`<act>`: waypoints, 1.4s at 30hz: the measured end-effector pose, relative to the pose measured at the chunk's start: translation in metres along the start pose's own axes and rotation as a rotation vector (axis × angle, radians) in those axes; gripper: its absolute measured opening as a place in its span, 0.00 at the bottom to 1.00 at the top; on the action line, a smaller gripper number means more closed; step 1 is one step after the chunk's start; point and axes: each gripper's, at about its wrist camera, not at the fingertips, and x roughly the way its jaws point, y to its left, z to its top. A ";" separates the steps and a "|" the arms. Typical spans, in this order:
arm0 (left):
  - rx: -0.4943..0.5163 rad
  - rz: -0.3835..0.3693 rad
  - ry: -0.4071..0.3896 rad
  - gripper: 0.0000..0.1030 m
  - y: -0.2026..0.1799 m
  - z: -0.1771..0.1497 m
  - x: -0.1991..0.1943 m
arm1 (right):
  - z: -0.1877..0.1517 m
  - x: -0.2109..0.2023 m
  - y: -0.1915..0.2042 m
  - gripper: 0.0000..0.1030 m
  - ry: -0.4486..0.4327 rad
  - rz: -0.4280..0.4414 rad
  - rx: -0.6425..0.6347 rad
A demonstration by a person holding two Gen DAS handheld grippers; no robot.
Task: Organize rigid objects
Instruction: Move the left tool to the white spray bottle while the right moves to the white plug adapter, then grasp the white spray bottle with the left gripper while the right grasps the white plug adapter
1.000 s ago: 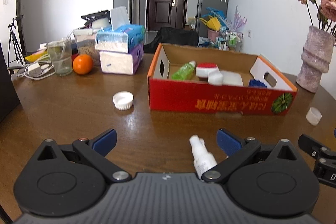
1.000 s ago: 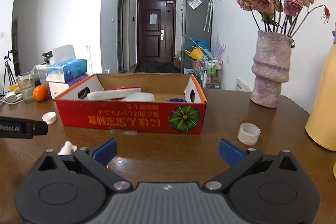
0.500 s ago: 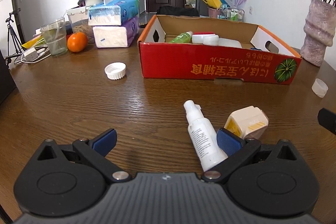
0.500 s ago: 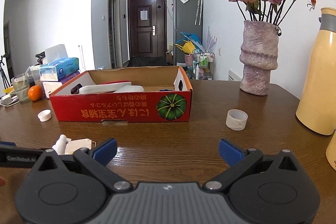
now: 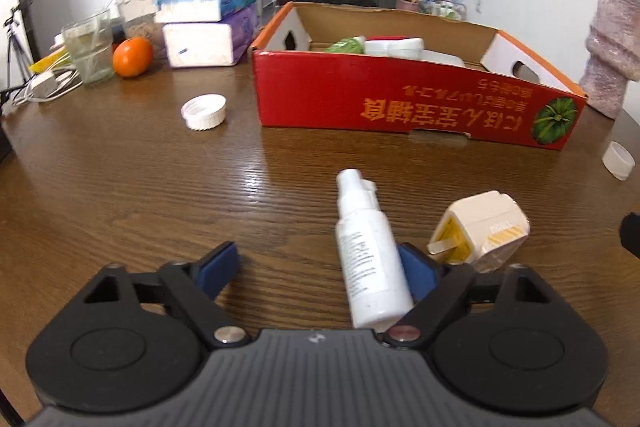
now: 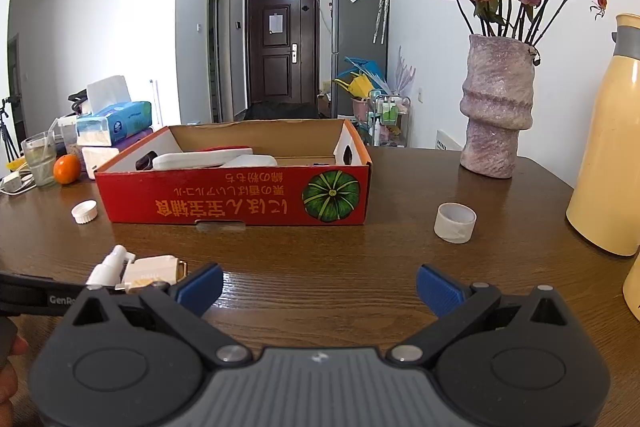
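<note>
A white spray bottle (image 5: 368,251) lies on the wooden table, nozzle pointing away, between the fingers of my left gripper (image 5: 318,267). Its side rests against the right blue pad, while the left pad stands well clear. The jaws are closing and do not grip it. A cream and yellow plug adapter (image 5: 480,231) lies just right of the bottle. Beyond them stands the red cardboard box (image 5: 400,99) with a green bottle and white items inside. My right gripper (image 6: 320,287) is open over bare table, with bottle (image 6: 108,265) and adapter (image 6: 154,269) to its left.
A white ridged cap (image 5: 204,111) lies left of the box, and a small white cup (image 6: 455,222) right of it. Tissue packs (image 5: 208,15), an orange (image 5: 132,57) and a glass (image 5: 90,53) stand at the back left. A vase (image 6: 496,111) and a yellow flask (image 6: 608,155) are at the right.
My left gripper has sunk and tilted down toward the table, so the spray bottle now lies between its fingers. Its jaws have narrowed. The right gripper has hardly moved.
</note>
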 end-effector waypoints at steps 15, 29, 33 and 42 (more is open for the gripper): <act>0.028 -0.068 -0.062 0.28 0.003 0.003 -0.017 | -0.006 0.000 0.010 1.00 0.012 0.035 -0.017; -0.012 -0.079 -0.110 0.28 0.036 0.011 -0.030 | -0.010 0.002 0.044 1.00 0.014 0.105 -0.051; -0.028 -0.075 -0.120 0.28 0.051 0.014 -0.032 | -0.010 0.007 0.059 1.00 0.024 0.119 -0.076; -0.042 -0.057 -0.154 0.28 0.081 0.019 -0.040 | -0.007 0.024 0.092 1.00 0.060 0.151 -0.139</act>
